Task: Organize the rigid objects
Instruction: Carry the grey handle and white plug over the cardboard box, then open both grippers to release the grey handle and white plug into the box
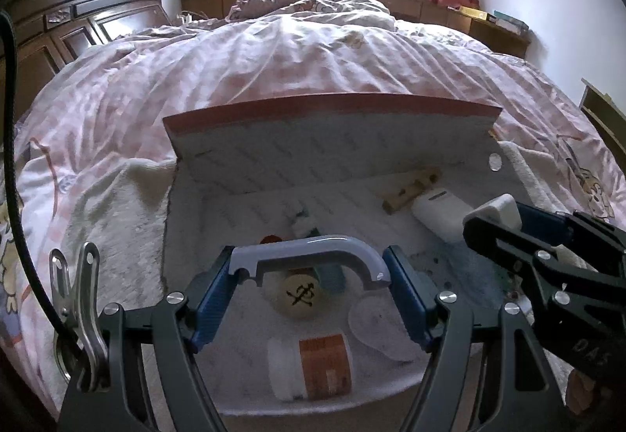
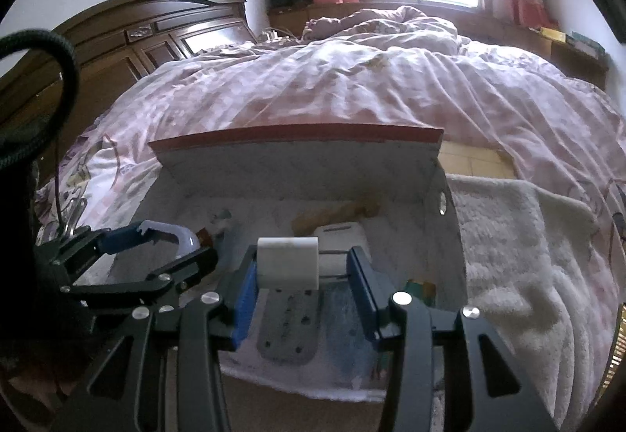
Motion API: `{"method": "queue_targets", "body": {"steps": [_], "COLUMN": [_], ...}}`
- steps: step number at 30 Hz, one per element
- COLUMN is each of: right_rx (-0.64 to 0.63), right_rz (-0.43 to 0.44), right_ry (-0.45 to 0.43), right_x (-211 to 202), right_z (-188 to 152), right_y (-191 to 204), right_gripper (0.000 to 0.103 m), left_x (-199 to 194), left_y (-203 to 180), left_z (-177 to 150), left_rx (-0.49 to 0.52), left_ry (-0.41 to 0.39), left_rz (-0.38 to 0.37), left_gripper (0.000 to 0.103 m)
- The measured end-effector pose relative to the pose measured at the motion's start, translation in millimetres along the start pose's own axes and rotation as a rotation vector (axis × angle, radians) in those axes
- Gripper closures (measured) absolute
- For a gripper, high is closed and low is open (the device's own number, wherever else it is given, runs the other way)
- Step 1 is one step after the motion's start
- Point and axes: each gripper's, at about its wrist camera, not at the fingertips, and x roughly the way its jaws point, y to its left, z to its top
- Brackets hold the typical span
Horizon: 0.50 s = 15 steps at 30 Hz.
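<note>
An open white box (image 1: 203, 197) with a red-edged lid stands on the bed. My left gripper (image 1: 311, 269) hovers over it, shut on a pale grey curved handle (image 1: 313, 246). Below it lie a cream ball with a black mark (image 1: 299, 295), a bottle with an orange label (image 1: 317, 365) and a white spoon-like piece (image 1: 371, 326). A wooden piece (image 1: 411, 189) and a white rectangular case (image 1: 438, 215) lie at the back right. My right gripper (image 2: 303, 267) is above the box (image 2: 297, 162), shut on a white block (image 2: 287, 261) with a perforated grey plate (image 2: 287, 322) hanging under it.
A pink checked quilt (image 1: 293, 52) covers the bed, and a white fluffy blanket (image 2: 516, 244) lies under and beside the box. There is a dark wooden headboard (image 1: 78, 25) at left and a metal clip (image 1: 82, 299) on the left gripper's side. Low wooden shelves (image 1: 497, 33) line the far wall.
</note>
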Motion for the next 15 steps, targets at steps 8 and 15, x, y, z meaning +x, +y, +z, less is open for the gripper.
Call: {"method": "queue_targets", "body": {"steps": [8, 15], "right_rx": [0.027, 0.046], "right_rz": [-0.01, -0.007], "right_ry": [0.016, 0.036], "right_x": [19.5, 27.6], "right_z": [0.1, -2.4], "right_y": [-12.6, -19.0], "right_gripper": [0.057, 0.057], "left_x": [16.8, 24.7], "left_y": [-4.3, -7.3], "left_z": [-1.9, -3.9], "left_rx": [0.007, 0.014], "left_ry": [0.016, 0.025], "left_rz": [0.035, 0.039], "left_gripper": [0.027, 0.027]}}
